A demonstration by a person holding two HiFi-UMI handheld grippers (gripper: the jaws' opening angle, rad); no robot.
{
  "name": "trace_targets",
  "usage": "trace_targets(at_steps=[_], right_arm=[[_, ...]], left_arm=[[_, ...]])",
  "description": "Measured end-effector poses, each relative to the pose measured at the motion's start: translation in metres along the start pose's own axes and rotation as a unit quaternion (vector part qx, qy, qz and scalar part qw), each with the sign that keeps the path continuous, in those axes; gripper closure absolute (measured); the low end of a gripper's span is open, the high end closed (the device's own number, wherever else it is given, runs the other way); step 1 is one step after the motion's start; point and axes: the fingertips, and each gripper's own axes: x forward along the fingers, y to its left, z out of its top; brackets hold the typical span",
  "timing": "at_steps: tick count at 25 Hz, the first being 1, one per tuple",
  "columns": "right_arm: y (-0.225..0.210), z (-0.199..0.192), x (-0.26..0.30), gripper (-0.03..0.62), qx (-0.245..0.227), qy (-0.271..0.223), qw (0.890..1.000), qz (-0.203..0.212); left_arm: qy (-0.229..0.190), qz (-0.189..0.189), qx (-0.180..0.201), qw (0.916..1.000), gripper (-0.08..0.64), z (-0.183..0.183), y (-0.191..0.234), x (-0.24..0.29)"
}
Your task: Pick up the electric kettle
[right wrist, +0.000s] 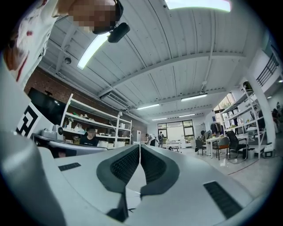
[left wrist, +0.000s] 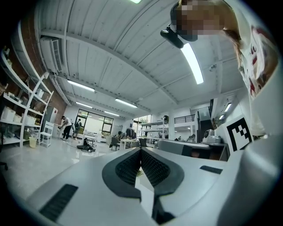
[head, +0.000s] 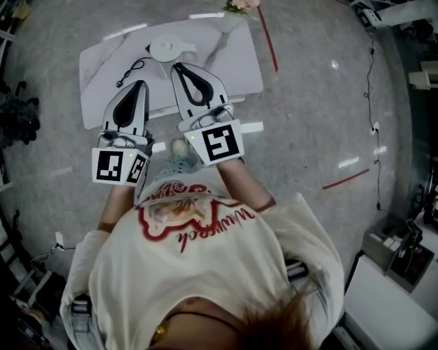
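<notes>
Left tongs (head: 142, 85) and right tongs (head: 177, 67) are closed, empty; the electric kettle (head: 166, 46) stands on the worktop (head: 236, 68) beyond their tips, untouched.

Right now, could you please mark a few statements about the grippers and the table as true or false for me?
1. The left gripper and the right gripper both have their jaws closed on nothing. True.
2. The left gripper holds the electric kettle. False: the kettle stands on the white table, and neither gripper touches it.
3. A black cord lies on the table left of the kettle. True.
4. The kettle and cord are the only things on the table. False: a vase of flowers stands at its far edge.
</notes>
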Motion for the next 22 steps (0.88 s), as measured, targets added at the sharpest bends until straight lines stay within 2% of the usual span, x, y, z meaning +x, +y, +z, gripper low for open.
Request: trace_targets(at_steps=[13, 22], right_arm=[[-0.025, -0.02, 0.045, 0.574, 0.012, 0.019, 1.0, 0.001], [-0.048, -0.048, 0.06, 0.574, 0.015, 0.036, 0.999, -0.023]], left_arm=[[0.009, -0.01, -0.016, 0.9998, 0.561, -0.007, 0.023, 0.049], [0.027, -0.015, -0.028, 0.9991, 0.561, -0.036, 0.041, 0.075]])
